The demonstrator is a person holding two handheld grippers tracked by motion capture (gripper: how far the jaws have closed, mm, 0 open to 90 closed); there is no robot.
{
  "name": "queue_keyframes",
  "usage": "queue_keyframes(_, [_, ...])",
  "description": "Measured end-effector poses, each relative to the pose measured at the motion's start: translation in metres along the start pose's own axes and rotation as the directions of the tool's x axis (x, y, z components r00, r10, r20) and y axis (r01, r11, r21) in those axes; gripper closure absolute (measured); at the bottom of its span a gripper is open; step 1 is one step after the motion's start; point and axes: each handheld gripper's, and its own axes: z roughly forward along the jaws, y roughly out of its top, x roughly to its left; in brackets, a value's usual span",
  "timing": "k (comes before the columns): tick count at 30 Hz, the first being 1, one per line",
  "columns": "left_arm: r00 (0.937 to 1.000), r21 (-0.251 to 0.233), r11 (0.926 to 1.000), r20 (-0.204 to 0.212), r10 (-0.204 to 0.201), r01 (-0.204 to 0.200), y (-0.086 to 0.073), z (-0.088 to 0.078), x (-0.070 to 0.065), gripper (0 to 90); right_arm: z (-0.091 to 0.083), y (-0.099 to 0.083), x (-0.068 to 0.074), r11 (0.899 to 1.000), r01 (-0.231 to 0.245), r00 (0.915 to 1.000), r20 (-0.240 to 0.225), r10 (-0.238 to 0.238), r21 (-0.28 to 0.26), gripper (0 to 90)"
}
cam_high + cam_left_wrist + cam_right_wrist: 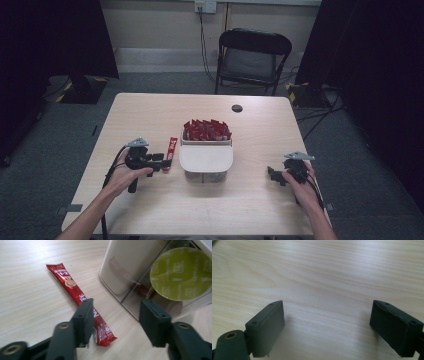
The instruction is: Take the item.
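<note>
A red stick sachet (172, 148) lies flat on the wooden table (150, 115), just left of a clear box (206, 174) with a white lid (206, 157). Several more red sachets (206, 130) stand in the box's back part. My left gripper (165, 161) rests beside the loose sachet, open. In the left gripper view the sachet (72, 288) runs past the left jaw and is not pinched, with my left gripper (116, 307) aimed at the box wall (125, 270); a green capsule (181, 273) shows inside. My right gripper (272, 175) sits open over bare wood (327, 312).
A black folding chair (252, 55) stands beyond the table's far edge. A small dark round grommet (237, 108) sits in the tabletop behind the box. Dark curtains hang at both sides of the room, and cables run down the back wall.
</note>
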Motion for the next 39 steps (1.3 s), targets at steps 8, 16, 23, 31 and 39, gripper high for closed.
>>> queue_keyframes(8, [1.0000,-0.027,0.9996,-0.002,-0.007,0.007,0.002,-0.007,0.000,33.4,0.000,0.000,0.000,1.000,0.000,1.0000,0.000,0.000,0.000,11.8])
queue_keyframes(16, [0.9987,-0.041,0.9990,-0.047,-0.021,0.019,0.003,-0.021,0.009,30.3,0.000,0.000,0.000,1.000,0.000,1.0000,0.000,0.000,0.000,11.8])
queue_keyframes(23, [0.9970,-0.050,0.9987,-0.077,0.000,-0.004,0.004,-0.032,0.014,28.0,0.000,0.000,0.000,1.000,0.002,1.0000,-0.001,-0.002,0.000,11.8])
queue_keyframes(31, [0.9886,-0.077,0.9970,-0.151,-0.002,-0.010,0.008,-0.049,0.022,25.5,0.000,0.000,0.000,1.000,0.002,1.0000,0.000,-0.002,0.000,11.8])
queue_keyframes(39, [0.9733,-0.057,0.9983,-0.229,-0.002,-0.011,0.001,-0.067,0.035,26.4,0.000,0.000,0.000,1.000,0.000,1.0000,0.001,0.000,0.000,11.8])
